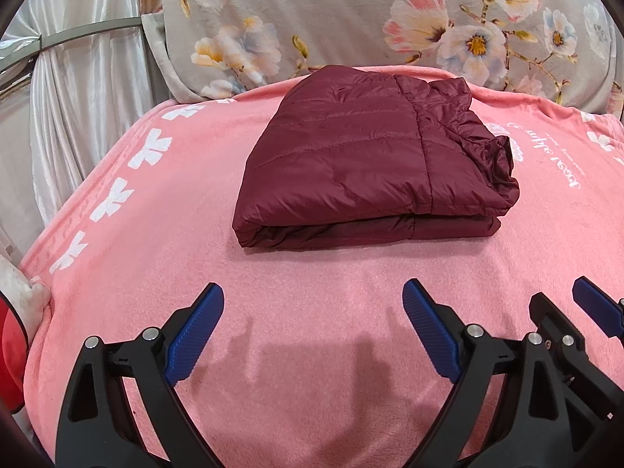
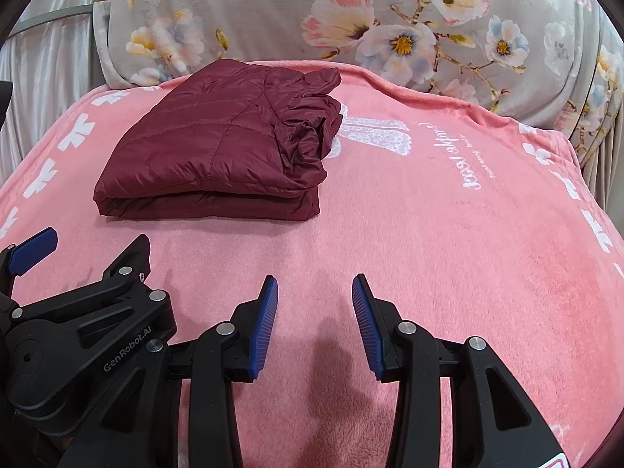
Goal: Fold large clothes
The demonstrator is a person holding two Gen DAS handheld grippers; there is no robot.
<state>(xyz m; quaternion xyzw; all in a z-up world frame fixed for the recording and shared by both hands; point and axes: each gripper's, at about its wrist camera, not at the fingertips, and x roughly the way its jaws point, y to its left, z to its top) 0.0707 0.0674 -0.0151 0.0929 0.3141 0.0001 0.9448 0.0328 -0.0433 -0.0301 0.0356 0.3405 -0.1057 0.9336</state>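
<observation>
Right under me, my left gripper (image 1: 313, 308) hangs over the pink blanket (image 1: 312, 273) with its blue pads spread wide and nothing between them, its shadow lying on the fleece just below. My right gripper (image 2: 315, 304) sits just beside it on the right, fingers parted more narrowly, also holding nothing; from the left wrist view I catch its black frame and one blue pad at the right edge. Ahead of both grippers, clear of the fingertips, there's the maroon puffer jacket (image 1: 370, 160), folded into a thick rectangular bundle lying flat on the blanket, the smooth fold edge facing me and the bunched, crumpled layers on its right side. It lies straight ahead of the left gripper and ahead-left of the right one. Beyond the jacket's right side I see white lettering (image 2: 474, 163) printed on the blanket. Farthest out, a grey floral pillow (image 2: 351, 19) stands behind the blanket, with white curtains (image 1: 78, 97) off to the far left.
</observation>
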